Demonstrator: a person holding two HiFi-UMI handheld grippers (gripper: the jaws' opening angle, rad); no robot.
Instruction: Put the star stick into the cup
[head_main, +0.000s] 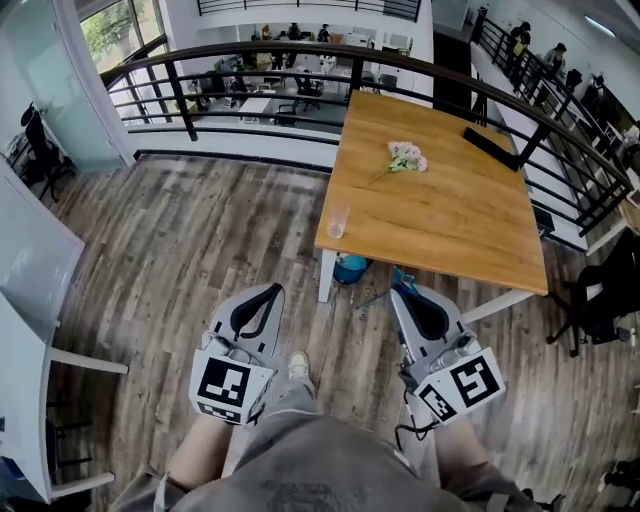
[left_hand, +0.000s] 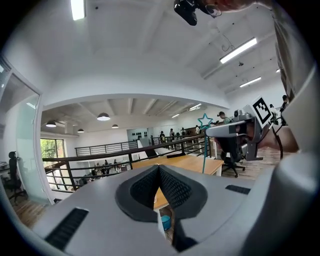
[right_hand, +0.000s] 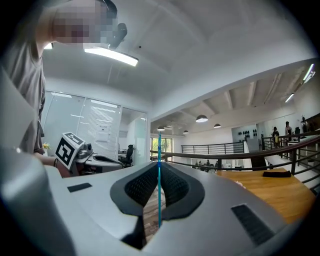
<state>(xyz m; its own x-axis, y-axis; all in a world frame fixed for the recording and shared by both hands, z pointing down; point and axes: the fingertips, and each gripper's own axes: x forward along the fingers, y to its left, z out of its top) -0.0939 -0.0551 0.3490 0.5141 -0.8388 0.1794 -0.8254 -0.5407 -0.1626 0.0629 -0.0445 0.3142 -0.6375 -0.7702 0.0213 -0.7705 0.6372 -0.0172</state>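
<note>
A clear cup (head_main: 337, 222) stands upright near the front left edge of the wooden table (head_main: 450, 215). My right gripper (head_main: 397, 292) hangs low in front of the table, shut on the thin teal star stick (right_hand: 159, 185), which runs up between its jaws. In the left gripper view the stick's outlined star (left_hand: 204, 120) stands above the right gripper (left_hand: 235, 131). Level with it to the left, my left gripper (head_main: 275, 290) is shut, its jaw tips meeting with nothing between them (left_hand: 159, 166). Both grippers are well short of the cup.
A small bunch of flowers (head_main: 405, 157) and a black bar (head_main: 490, 148) lie farther back on the table. A blue bin (head_main: 350, 268) sits under the table's front edge. A dark railing (head_main: 250, 60) curves behind the table, and a black chair (head_main: 600, 295) stands at right.
</note>
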